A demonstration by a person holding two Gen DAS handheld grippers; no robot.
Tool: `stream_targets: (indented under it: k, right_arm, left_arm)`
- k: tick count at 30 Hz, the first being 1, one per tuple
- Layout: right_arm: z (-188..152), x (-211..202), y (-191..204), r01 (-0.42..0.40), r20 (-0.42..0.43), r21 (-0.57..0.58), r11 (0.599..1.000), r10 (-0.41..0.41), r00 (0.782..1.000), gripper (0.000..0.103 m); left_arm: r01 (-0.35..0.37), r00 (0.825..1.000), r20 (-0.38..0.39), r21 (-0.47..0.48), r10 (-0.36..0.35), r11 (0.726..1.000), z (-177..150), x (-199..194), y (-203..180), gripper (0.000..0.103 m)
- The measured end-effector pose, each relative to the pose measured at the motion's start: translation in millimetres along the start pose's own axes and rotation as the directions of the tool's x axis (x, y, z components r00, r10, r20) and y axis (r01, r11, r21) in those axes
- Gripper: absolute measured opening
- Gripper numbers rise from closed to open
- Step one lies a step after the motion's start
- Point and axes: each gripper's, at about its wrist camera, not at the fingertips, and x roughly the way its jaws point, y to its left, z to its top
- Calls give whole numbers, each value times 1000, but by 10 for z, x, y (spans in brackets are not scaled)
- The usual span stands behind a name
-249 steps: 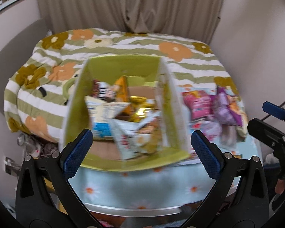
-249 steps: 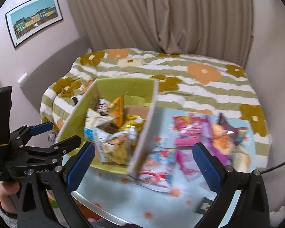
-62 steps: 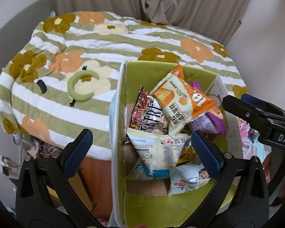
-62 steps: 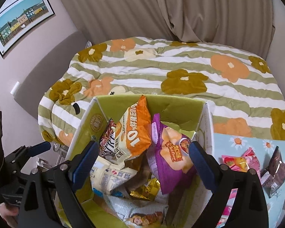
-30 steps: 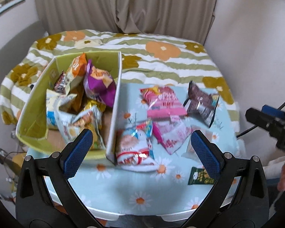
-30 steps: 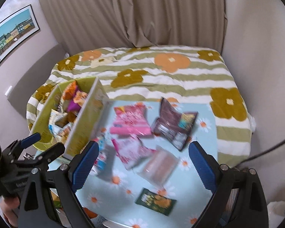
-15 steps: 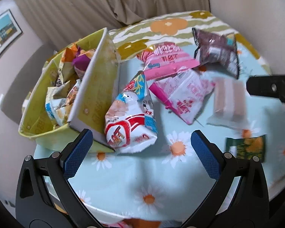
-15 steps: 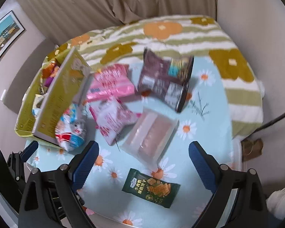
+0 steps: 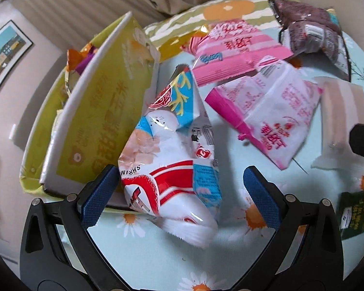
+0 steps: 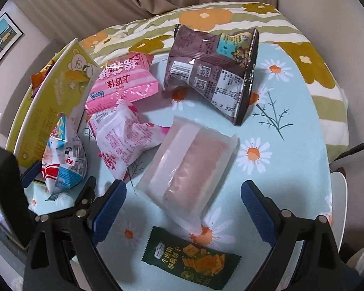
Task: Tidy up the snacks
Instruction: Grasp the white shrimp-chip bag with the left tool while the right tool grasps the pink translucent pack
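Note:
My left gripper is open, its jaws on either side of a white, red and blue shrimp chip bag that leans on the green snack box; it also shows in the right wrist view. My right gripper is open just above a pale translucent wafer pack, with a dark green cracker packet below it. A white and pink bag, a pink bag and a brown bag lie further back.
The snacks lie on a round table with a light blue daisy cloth. The box stands at the table's left edge and holds several bags. A bed with a flowered striped cover lies behind. A white chair is at the right.
Both grippers have dropped closer to the table. The left one has closed in around the shrimp chip bag; the right one has come down over the wafer pack.

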Motion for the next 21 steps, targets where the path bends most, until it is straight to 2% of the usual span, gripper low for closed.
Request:
stream_targets:
  k: [2, 5, 7, 8, 9, 16, 21]
  right_arm:
    - [13, 34, 7, -4, -7, 0, 1000, 4, 1000, 94]
    - [36, 79, 19, -2, -7, 2, 1000, 2, 1000, 94]
    - [43, 93, 18, 3, -3, 6, 1000, -3, 1000, 94]
    - [51, 103, 13, 7, 0, 11, 1000, -7, 1000, 94]
    - [56, 109, 7, 10, 2, 16, 1000, -10, 1000, 94]
    - [64, 190, 1, 41, 6, 46, 998, -41, 999, 94]
    - [99, 268, 47, 105, 13, 46, 993, -105, 994, 94]
  left_arm:
    - [1, 1000, -19, -9, -1, 1000, 28, 61, 18, 100]
    - [2, 1000, -8, -12, -2, 1000, 54, 48, 13, 97]
    - [-5, 1000, 6, -11, 5, 1000, 48, 20, 5, 82]
    - [-3, 1000, 10, -10, 3, 1000, 50, 19, -1, 78]
    - [4, 1000, 13, -5, -3, 1000, 50, 11, -6, 69]
    - [54, 999, 7, -11, -54, 998, 59, 2, 3, 61]
    - [114, 993, -2, -37, -114, 993, 43, -61, 37, 59]
